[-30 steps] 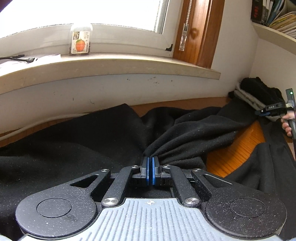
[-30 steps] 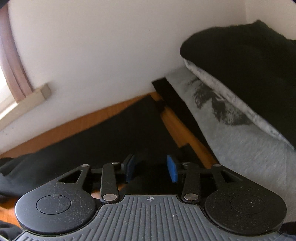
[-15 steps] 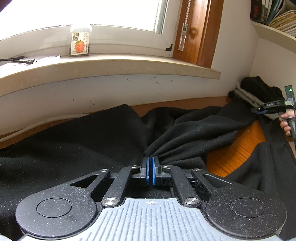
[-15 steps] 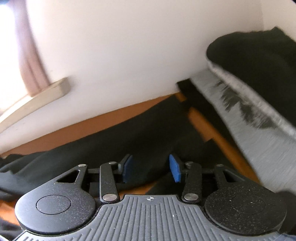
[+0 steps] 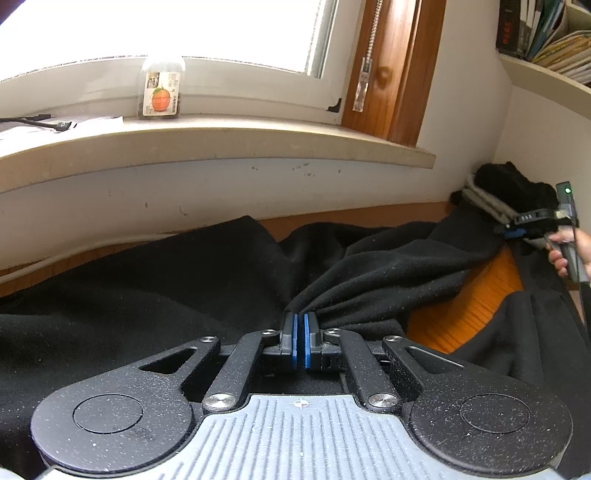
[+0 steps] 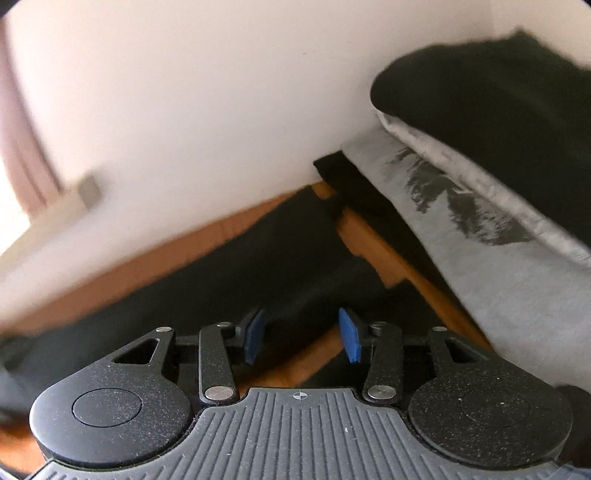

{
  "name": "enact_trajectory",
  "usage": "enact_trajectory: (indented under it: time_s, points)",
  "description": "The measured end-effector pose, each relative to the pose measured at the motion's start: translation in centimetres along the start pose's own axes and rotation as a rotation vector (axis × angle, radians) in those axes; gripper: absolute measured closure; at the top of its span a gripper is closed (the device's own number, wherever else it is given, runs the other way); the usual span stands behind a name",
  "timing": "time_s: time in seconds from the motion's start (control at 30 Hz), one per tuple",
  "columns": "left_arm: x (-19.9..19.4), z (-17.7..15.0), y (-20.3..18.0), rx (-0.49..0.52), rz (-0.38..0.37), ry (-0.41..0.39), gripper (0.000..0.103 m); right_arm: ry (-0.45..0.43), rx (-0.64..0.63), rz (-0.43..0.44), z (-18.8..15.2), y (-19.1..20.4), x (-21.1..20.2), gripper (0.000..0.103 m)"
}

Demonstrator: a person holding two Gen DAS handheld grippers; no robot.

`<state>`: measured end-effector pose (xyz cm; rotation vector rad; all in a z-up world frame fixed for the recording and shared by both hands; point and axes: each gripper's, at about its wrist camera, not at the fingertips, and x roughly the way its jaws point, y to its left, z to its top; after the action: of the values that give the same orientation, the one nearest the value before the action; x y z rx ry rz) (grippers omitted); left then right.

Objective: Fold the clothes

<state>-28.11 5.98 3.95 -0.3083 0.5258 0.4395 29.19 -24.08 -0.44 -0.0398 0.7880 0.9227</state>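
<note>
Black, lint-flecked fabric, the garment [image 5: 155, 295] lies spread and rumpled over the wooden table [image 5: 465, 317] below the windowsill [image 5: 207, 144]. The left gripper [image 5: 300, 334] has its blue pads pinched shut on a bunched fold, from which creases fan out. The right gripper [image 6: 301, 334] hangs with jaws partly apart, gripping nothing, over a dark strip of the cloth beside a folded grey and black pile [image 6: 498, 229].

sill: jar with orange label [image 5: 161, 95] sitting on windowsill [image 5: 221, 138] | cable [image 5: 37, 122] lying beside it | shelf: books [image 5: 546, 33] leaning | table [image 5: 461, 317] showing orange
</note>
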Motion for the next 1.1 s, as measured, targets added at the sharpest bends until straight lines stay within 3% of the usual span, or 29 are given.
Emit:
enact_trajectory:
  time_s: [0.03,0.07,0.13,0.17,0.47,0.73,0.83,0.87,1.1]
  points:
    - [0.0,0.0,0.0,0.002,0.001,0.0,0.1,0.0,-0.006,-0.002,0.2,0.1,0.2,0.06]
    - [0.0,0.0,-0.1,0.004,0.002,0.0,0.1,0.001,-0.018,-0.004,0.2,0.2,0.4,0.075]
    - [0.0,0.0,-0.1,0.007,0.003,-0.001,0.1,0.014,-0.032,-0.003,0.2,0.2,0.5,0.094]
    - [0.0,0.0,-0.1,0.008,0.001,-0.002,0.1,0.008,-0.025,0.009,0.3,-0.2,0.1,0.096]
    - [0.2,0.1,0.1,0.005,-0.036,0.006,0.1,-0.109,-0.053,0.087,3.6,-0.3,-7.0,0.097]
    - [0.3,0.1,0.0,0.003,-0.028,0.016,0.1,-0.071,-0.072,0.13,7.8,7.7,2.4,0.097]
    - [0.4,0.1,0.0,-0.002,-0.03,0.02,0.1,-0.075,-0.048,0.08,8.2,9.0,5.7,0.096]
    - [0.4,0.1,0.0,-0.003,-0.029,0.022,0.1,-0.077,-0.04,0.063,8.3,9.4,6.7,0.091]
    - [0.5,0.0,0.0,-0.004,-0.03,0.026,0.1,-0.066,0.013,0.074,8.0,6.1,6.5,0.079]
